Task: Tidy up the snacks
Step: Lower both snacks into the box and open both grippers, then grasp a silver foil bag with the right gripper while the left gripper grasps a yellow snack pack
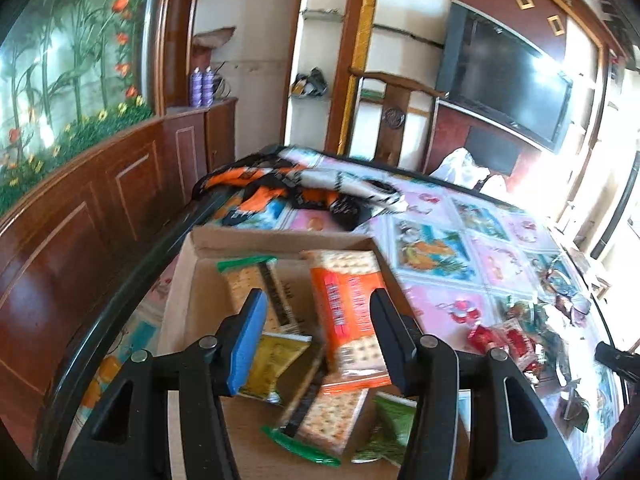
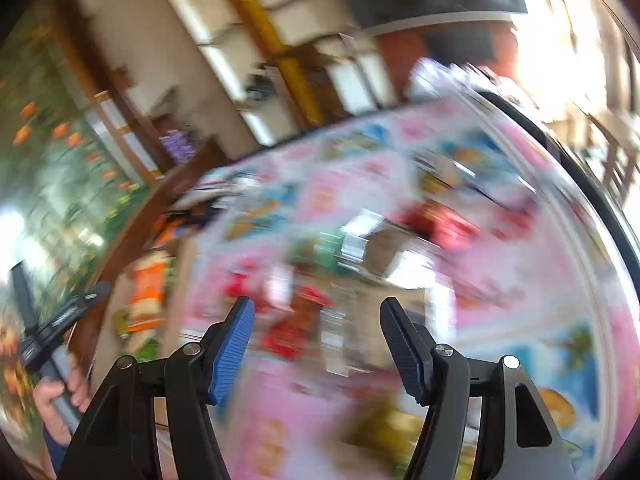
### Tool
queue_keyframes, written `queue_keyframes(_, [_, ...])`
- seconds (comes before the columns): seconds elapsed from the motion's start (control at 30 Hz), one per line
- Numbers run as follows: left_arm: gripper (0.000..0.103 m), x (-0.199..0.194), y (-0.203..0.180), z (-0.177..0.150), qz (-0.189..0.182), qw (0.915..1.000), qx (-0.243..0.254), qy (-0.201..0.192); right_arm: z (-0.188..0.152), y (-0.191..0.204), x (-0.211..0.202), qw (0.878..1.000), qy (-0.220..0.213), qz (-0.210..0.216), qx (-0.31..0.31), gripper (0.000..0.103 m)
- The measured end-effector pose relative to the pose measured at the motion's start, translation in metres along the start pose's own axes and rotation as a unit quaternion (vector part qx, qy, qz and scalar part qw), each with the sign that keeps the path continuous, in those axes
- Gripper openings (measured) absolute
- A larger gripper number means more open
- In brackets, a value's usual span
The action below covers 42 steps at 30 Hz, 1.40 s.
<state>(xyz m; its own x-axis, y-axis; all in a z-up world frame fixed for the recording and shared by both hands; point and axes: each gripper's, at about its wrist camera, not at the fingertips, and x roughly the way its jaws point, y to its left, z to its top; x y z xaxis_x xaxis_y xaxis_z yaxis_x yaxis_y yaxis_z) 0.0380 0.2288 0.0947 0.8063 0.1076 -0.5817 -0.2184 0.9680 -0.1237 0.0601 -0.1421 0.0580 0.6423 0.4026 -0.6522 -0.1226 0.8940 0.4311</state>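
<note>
An orange cracker packet, glossy film with a clear window showing square dimpled crackers, lies tilted in a shallow cardboard box with plain brown walls. Around it in the box lie a green-ended cracker packet, a yellow sachet, another green-ended packet of crackers and a green pouch. The left gripper hangs over the box with its jaws apart on either side of the orange packet, the ribbed blue pad not pressing it. More wrappers, red ones among them, are scattered well apart on the table, which wears a glossy pink and blue picture-tile cover. The right gripper is above that blurred pile, jaws wide and empty. A crumpled orange-and-black cloth lies beyond the box. Behind stand dark wood panelling, a flower mural and a wall television.
</note>
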Motion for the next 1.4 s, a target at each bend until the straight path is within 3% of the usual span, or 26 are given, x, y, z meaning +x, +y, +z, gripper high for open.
queue_keyframes(0.17, [0.058, -0.01, -0.024, -0.005, -0.036, 0.9993, 0.01, -0.008, -0.01, -0.039, 0.005, 0.996, 0.053, 0.005, 0.07, 0.069])
queue_keyframes(0.27, [0.058, -0.015, -0.043, -0.012, -0.07, 0.9974, 0.019, 0.002, -0.02, -0.037, 0.009, 0.995, 0.077, -0.007, 0.063, 0.069])
queue_keyframes(0.4, [0.058, -0.022, -0.066, -0.021, -0.088, 0.9955, 0.034, 0.004, -0.032, -0.026, 0.014, 0.994, 0.099, -0.018, 0.039, 0.07])
queue_keyframes(0.5, [0.058, -0.023, -0.079, -0.028, -0.122, 0.9917, 0.035, 0.022, -0.042, -0.014, 0.02, 0.991, 0.124, 0.046, 0.036, 0.072])
queue_keyframes(0.53, [0.058, -0.023, -0.086, -0.032, -0.138, 0.9892, 0.038, 0.031, -0.044, -0.01, 0.023, 0.985, 0.139, 0.094, 0.039, 0.072])
queue_keyframes(0.6, [0.058, -0.024, -0.101, -0.039, -0.165, 0.9836, 0.053, 0.048, -0.043, -0.011, 0.021, 0.98, 0.136, 0.137, 0.056, 0.072])
queue_keyframes(0.7, [0.06, -0.026, -0.129, -0.055, -0.217, 0.9691, 0.083, 0.082, -0.038, -0.021, 0.009, 0.987, 0.098, 0.106, 0.07, 0.074])
queue_keyframes(0.83, [0.069, -0.022, -0.175, -0.083, -0.281, 0.9378, 0.135, 0.153, -0.034, -0.038, 0.005, 0.985, 0.085, 0.099, 0.11, 0.074])
queue_keyframes(0.93, [0.079, -0.02, -0.208, -0.109, -0.284, 0.9201, 0.194, 0.187, -0.031, -0.036, 0.001, 0.988, 0.072, 0.087, 0.107, 0.074])
queue_keyframes(1.07, [0.085, -0.02, -0.235, -0.133, -0.243, 0.9162, 0.263, 0.181, -0.028, -0.038, -0.009, 0.991, 0.056, 0.075, 0.1, 0.074])
queue_keyframes(1.23, [0.085, -0.009, -0.243, -0.142, -0.22, 0.9194, 0.274, 0.177, -0.027, -0.043, -0.013, 0.991, 0.05, 0.071, 0.1, 0.074])
queue_keyframes(1.27, [0.079, -0.007, -0.246, -0.144, -0.214, 0.9207, 0.277, 0.173, -0.026, -0.043, -0.013, 0.991, 0.05, 0.07, 0.099, 0.074])
queue_keyframes(1.3, [0.064, -0.004, -0.245, -0.144, -0.21, 0.921, 0.278, 0.174, -0.026, -0.042, -0.013, 0.991, 0.05, 0.07, 0.099, 0.074])
queue_keyframes(1.33, [0.054, 0.0, -0.245, -0.145, -0.213, 0.9192, 0.276, 0.184, -0.026, -0.043, -0.013, 0.992, 0.049, 0.068, 0.098, 0.074])
queue_keyframes(1.37, [0.046, 0.0, -0.245, -0.145, -0.204, 0.9228, 0.277, 0.173, -0.025, -0.043, -0.013, 0.992, 0.048, 0.065, 0.098, 0.074])
queue_keyframes(1.4, [0.045, 0.002, -0.246, -0.144, -0.198, 0.9237, 0.28, 0.17, -0.024, -0.044, -0.014, 0.993, 0.044, 0.057, 0.097, 0.074])
